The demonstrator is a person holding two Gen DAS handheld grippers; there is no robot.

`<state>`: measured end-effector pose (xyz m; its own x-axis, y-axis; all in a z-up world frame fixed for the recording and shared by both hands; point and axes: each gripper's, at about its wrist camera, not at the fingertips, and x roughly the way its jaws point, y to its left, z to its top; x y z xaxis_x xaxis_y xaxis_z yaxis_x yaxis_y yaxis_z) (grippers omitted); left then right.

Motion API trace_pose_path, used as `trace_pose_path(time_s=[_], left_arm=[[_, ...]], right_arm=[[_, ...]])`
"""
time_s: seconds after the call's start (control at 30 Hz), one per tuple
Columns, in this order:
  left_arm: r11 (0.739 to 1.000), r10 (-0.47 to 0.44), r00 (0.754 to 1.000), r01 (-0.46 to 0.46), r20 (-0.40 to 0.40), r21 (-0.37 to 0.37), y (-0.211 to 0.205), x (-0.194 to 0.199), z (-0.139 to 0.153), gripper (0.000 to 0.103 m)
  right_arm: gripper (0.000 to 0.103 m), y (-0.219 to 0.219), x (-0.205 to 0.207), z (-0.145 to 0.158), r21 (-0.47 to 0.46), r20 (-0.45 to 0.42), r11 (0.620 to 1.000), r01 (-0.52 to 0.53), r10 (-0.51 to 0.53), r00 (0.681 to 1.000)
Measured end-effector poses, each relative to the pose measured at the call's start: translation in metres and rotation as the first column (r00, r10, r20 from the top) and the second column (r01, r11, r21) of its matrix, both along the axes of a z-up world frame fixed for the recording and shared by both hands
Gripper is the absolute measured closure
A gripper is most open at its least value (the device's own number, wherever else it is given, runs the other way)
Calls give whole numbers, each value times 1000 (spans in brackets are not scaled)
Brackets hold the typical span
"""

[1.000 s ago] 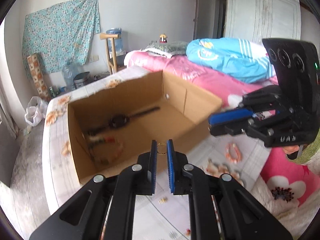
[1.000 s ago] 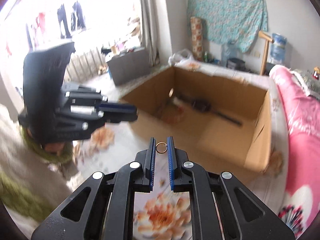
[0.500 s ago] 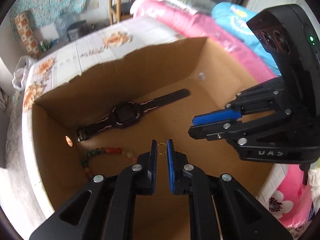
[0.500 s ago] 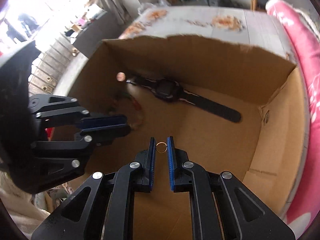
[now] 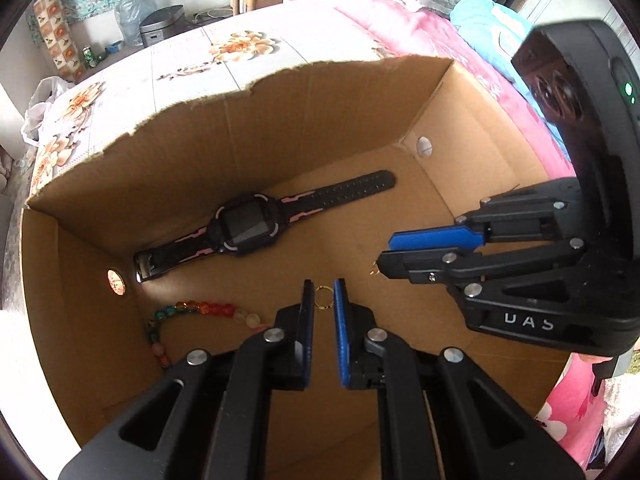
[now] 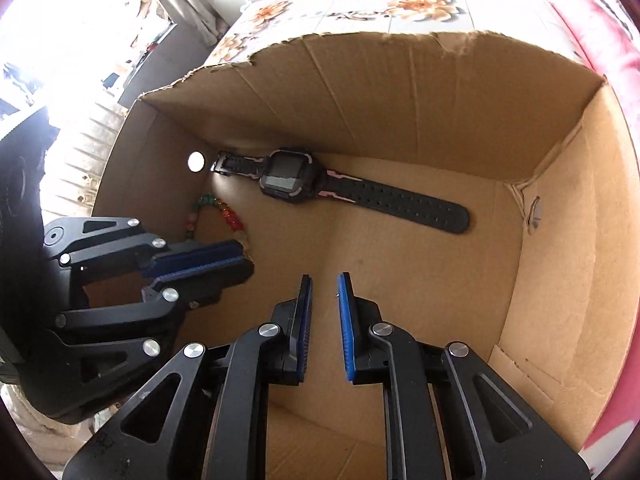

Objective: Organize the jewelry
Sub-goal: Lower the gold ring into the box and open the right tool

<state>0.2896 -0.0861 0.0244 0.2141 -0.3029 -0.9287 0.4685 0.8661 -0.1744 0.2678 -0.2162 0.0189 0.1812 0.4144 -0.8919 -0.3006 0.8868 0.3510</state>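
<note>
Drop-off step over box [image 5: 168, 184]. Left tool [image 5: 320, 292] clamped on ring [image 5: 323, 298]. Right tool [image 6: 323, 286] just opening, nothing between pads. Next: left release.

The cardboard box [image 5: 460, 208] was plain brown all over. The watch [image 5: 248, 230] in it was black with pink zigzag streaks down the strap and a grey screen. The bead bracelet [image 5: 200, 312] ran teal, green, orange, red, then pale pinkish-clear. Both the left gripper [image 5: 323, 294] and the right gripper [image 6: 323, 290] were black with bright blue pads and silver screws, and the little ring [image 5: 323, 298] was gold. The cloth [image 5: 180, 56] under the box was white with peachy-orange flowers, and the bedding [image 5: 400, 12] was pink.
</note>
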Motion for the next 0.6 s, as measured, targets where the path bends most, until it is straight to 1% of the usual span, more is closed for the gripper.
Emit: trace_pose_path(time_s=[0.1,0.47,0.53,0.57,0.6], left_arm=[[1000,2,1000,-2,-6,9,0,0,0,94],[999,31,999,-32,-41,-10,4,7,-6,93],[999,33,998,-34,-48,-9,5,8,-7,90],[999,33,998,-34,-49,-9,5,8,-7,87],[999,33,998,-34,-46,-9,5,8,-7,85]], right_arm=[[82,0,3,5,1,13,1000,9,-9,1000],[78,-7,3,10,5,29,1000,25,-25,999],[78,-9,2,11,6,34,1000,27,-27,999],[77,-9,2,11,7,35,1000,27,-27,999],[76,-9,2,11,7,37,1000,27,-28,999]])
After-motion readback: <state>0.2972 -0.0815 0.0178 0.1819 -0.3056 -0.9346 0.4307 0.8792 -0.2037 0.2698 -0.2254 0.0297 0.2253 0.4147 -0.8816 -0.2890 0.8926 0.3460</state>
